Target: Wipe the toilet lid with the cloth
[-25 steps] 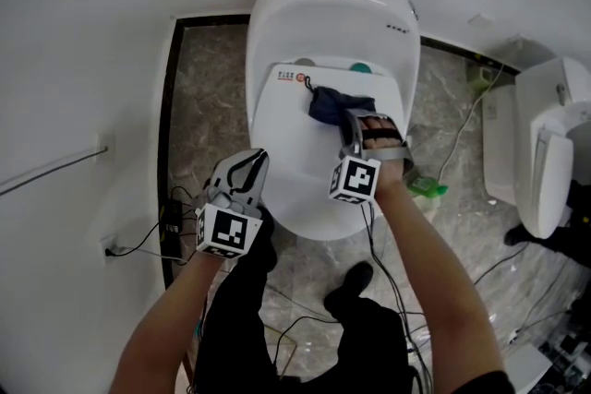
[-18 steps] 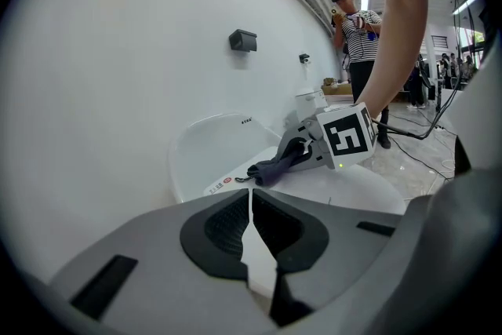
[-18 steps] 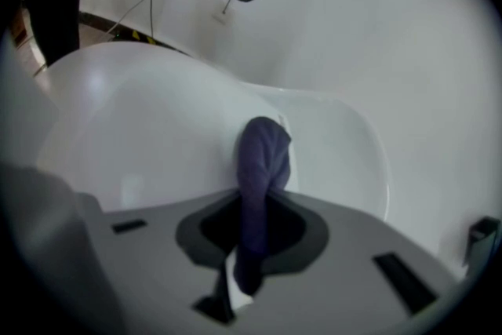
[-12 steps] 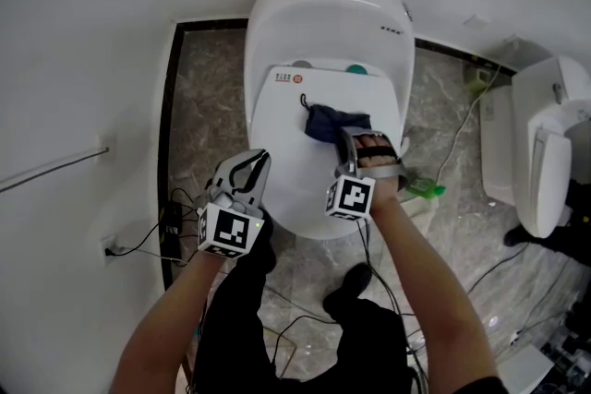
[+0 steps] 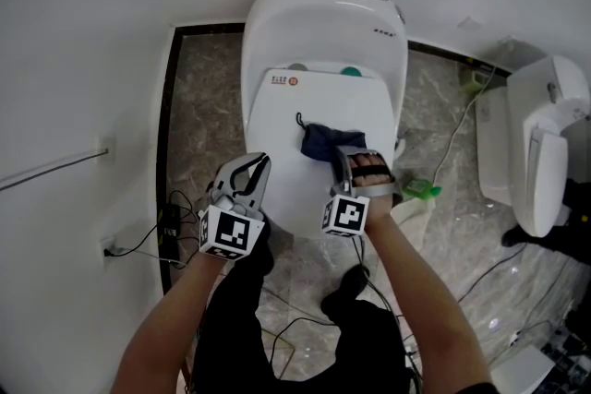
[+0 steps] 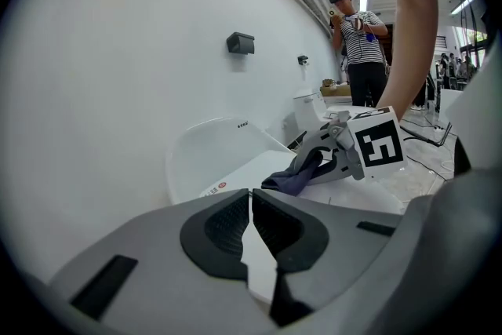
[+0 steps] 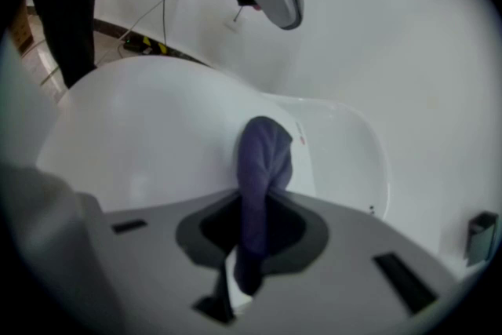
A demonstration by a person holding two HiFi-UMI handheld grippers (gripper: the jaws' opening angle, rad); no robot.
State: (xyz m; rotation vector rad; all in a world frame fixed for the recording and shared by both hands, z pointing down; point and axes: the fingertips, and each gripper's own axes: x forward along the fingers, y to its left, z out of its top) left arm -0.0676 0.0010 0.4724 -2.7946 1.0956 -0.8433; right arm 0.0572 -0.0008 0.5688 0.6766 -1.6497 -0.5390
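Left hand-held gripper (image 5: pixel 247 175) hangs just off the front-left edge of the toilet lid (image 5: pixel 282 152), its jaws pressed together on nothing, while the right hand-held gripper (image 5: pixel 351 163), over the lid's right half, pinches one end of the dark blue cloth (image 5: pixel 325 141). That cloth lies bunched on the lid about midway along and right of centre, so the wipe looks under way rather than finished. No wet track or dirt shows on the white surface, so I cannot tell which parts are done; the left side, the front lip and the far strip by the red sticker (image 5: pixel 285 80) may be left.
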